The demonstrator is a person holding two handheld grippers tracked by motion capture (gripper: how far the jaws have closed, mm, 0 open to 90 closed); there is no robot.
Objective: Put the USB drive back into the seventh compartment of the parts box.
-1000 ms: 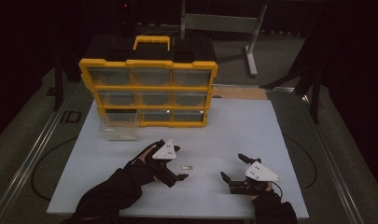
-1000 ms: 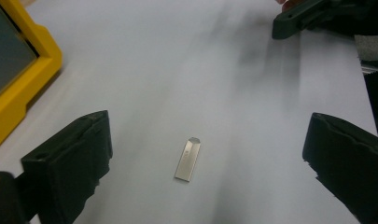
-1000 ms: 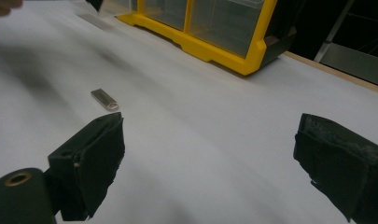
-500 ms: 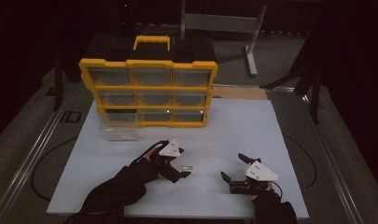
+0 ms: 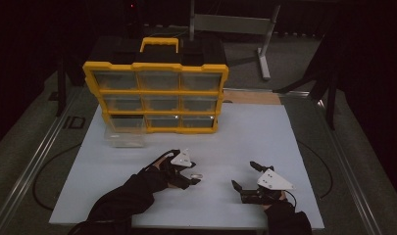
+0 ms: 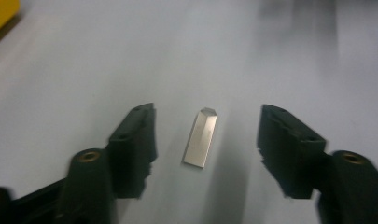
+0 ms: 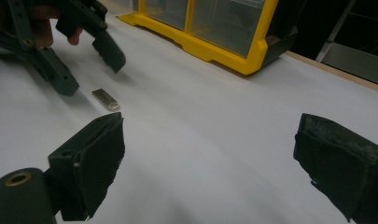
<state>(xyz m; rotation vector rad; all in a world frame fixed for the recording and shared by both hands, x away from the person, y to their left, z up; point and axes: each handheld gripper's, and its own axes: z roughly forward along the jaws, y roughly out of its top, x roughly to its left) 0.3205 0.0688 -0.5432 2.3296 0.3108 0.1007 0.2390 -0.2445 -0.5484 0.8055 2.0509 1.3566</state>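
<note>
A small flat silver metal piece [image 6: 201,137] lies on the white tabletop [image 5: 245,132]. In the high view the metal piece [image 5: 197,175] is at the tips of my left gripper [image 5: 192,177]. My left gripper [image 6: 207,114] straddles it, one jaw on each side with a gap to each pad. Its jaws have just been closing and nothing presses on the piece. The right gripper view has the piece [image 7: 106,99] lying flat under the left gripper [image 7: 91,74]. My right gripper [image 5: 244,175] rests near the front edge, open and holding nothing [image 7: 210,135].
A yellow drawer organizer [image 5: 157,98] with clear drawers stands upright at the back of the table. One clear drawer [image 5: 123,138] sits on the table in front of its lower left corner. Metal stand legs [image 5: 264,49] rise behind the table.
My left gripper has come down and moved right over the metal piece, and its jaws have narrowed around it. The right gripper has stayed still.
</note>
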